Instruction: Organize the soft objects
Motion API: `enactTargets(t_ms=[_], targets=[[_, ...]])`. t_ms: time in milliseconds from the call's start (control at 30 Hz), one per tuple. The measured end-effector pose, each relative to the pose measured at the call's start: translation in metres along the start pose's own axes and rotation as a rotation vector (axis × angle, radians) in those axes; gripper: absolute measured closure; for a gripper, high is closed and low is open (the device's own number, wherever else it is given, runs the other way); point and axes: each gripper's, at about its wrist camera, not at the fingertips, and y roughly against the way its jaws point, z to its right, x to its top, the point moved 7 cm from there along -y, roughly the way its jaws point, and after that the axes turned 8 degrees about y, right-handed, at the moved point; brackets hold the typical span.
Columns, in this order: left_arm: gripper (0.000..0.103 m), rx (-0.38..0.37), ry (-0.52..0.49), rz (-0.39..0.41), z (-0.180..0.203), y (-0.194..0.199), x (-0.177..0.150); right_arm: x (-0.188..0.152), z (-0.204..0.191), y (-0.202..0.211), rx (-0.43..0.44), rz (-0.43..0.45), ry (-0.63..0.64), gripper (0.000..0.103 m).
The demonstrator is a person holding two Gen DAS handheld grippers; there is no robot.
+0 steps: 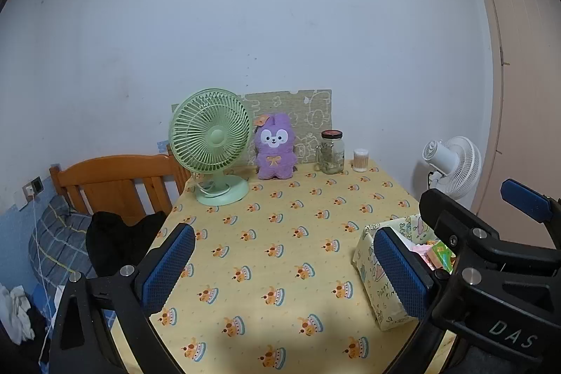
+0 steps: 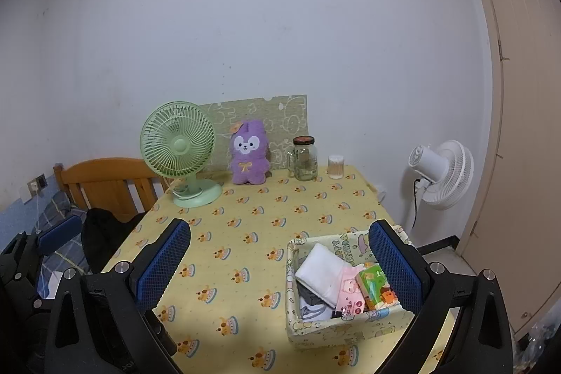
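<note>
We hover our left gripper [image 1: 284, 269] and right gripper [image 2: 278, 263], fingers apart and empty, over the surface [image 2: 252, 216], since the fabric box [image 2: 315, 328] already holds the folded soft things and only the purple plush [image 2: 249, 153] sits out by the wall.

Both tools just hang in the air side by side, pointing forward and slightly down. The left tool [image 1: 285, 265] has its blue-padded fingers [image 1: 168, 263] spread wide with nothing between them, and the right tool [image 2: 278, 263] is the same, gaping and empty.
</note>
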Motion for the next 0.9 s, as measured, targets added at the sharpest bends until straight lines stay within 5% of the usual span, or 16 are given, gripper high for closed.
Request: enactTargets(t_ms=[900], targets=[[0.0, 0.019, 0.04, -0.006, -0.0102, -0.003, -0.0001, 0.0013, -0.002, -0.0062, 0.019, -0.002, 0.01, 0.0]])
